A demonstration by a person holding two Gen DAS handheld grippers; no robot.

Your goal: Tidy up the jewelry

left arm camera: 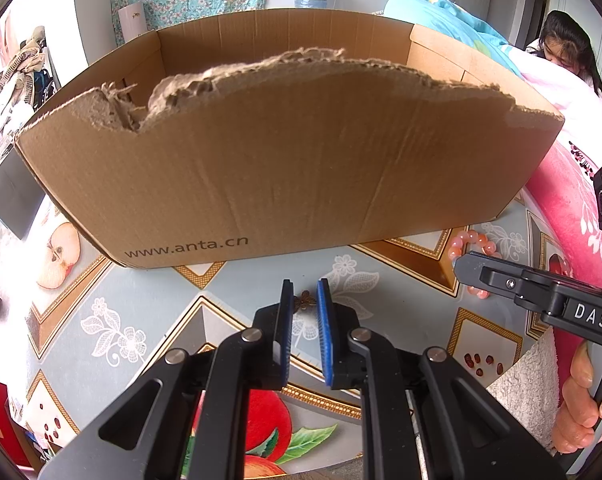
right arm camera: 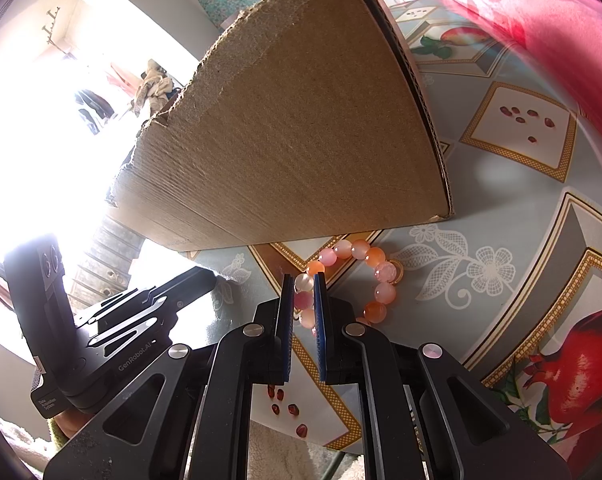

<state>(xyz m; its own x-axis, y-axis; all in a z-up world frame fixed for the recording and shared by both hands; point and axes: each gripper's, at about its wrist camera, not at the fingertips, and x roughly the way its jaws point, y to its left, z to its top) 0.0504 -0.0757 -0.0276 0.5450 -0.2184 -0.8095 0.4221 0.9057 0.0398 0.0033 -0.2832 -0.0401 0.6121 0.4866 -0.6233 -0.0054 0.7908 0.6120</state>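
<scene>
A torn cardboard box point(left arm camera: 261, 168) stands open-topped on a fruit-print tablecloth point(left arm camera: 141, 300), straight ahead of my left gripper point(left arm camera: 305, 286). Its blue pads are nearly together, with a small brown flower-shaped ornament point(left arm camera: 304, 302) pinched between them just above the cloth. At the box's right corner lies a pink and orange bead bracelet point(right arm camera: 375, 258). My right gripper point(right arm camera: 303, 280) is shut on the bracelet's near beads, while the rest of the loop rests on the cloth. In the left wrist view the right gripper point(left arm camera: 463, 268) covers part of the bracelet point(left arm camera: 471, 238). A small gold piece point(right arm camera: 398, 270) lies against the loop's far side.
The box point(right arm camera: 301, 140) fills the space ahead of both grippers. Pink bedding point(left arm camera: 573, 200) borders the table on the right, with a person point(left arm camera: 565, 52) behind it. A white fluffy cloth point(left arm camera: 529, 380) lies near the hand point(left arm camera: 581, 400) holding the right gripper. The left gripper point(right arm camera: 205, 276) sits left of the bracelet.
</scene>
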